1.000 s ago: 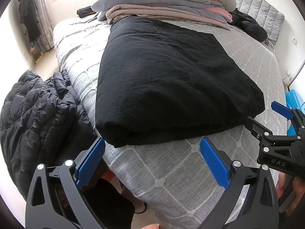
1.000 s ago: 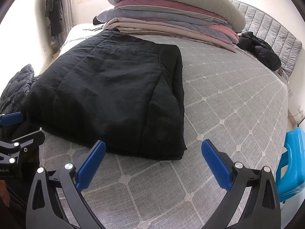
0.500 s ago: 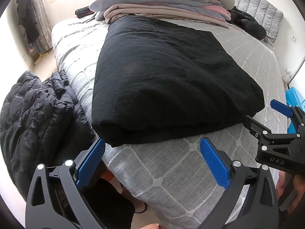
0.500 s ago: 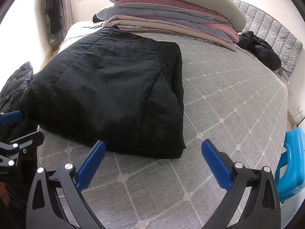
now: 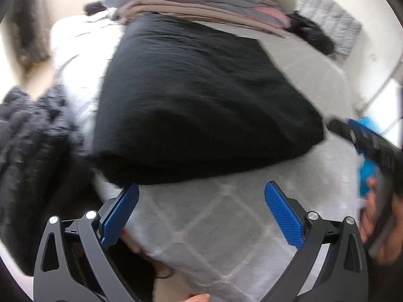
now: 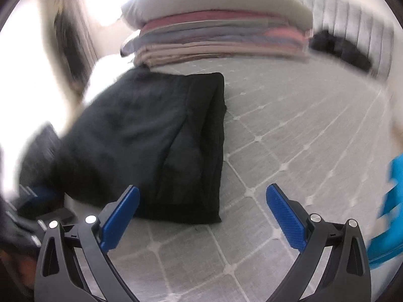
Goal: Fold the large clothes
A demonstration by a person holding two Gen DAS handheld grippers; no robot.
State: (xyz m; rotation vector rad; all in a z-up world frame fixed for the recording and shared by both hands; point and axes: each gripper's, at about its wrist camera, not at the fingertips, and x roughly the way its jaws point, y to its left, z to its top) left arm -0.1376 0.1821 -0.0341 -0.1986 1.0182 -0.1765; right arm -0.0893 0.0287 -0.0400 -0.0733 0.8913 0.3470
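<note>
A large black garment (image 5: 201, 100) lies folded into a thick rectangle on the grey quilted bed (image 5: 226, 221). In the left wrist view my left gripper (image 5: 201, 201) is open just short of the garment's near fold, holding nothing. My right gripper (image 6: 202, 203) is open too, its left pad over the garment (image 6: 156, 138) near edge, nothing between the fingers. The right gripper (image 5: 362, 136) also shows at the right edge of the left wrist view, held by a hand. Both views are blurred by motion.
A stack of folded blankets and a pillow (image 6: 221, 32) sits at the head of the bed. A black puffer jacket (image 5: 32, 151) hangs off the left side. Another dark garment (image 6: 340, 50) lies by the headboard. A blue stool (image 6: 393, 209) stands to the right.
Both grippers have shifted fast, blurring the views. The left one has moved closer to the garment's near fold; the right view has dropped lower toward the bed. Both stay open.
</note>
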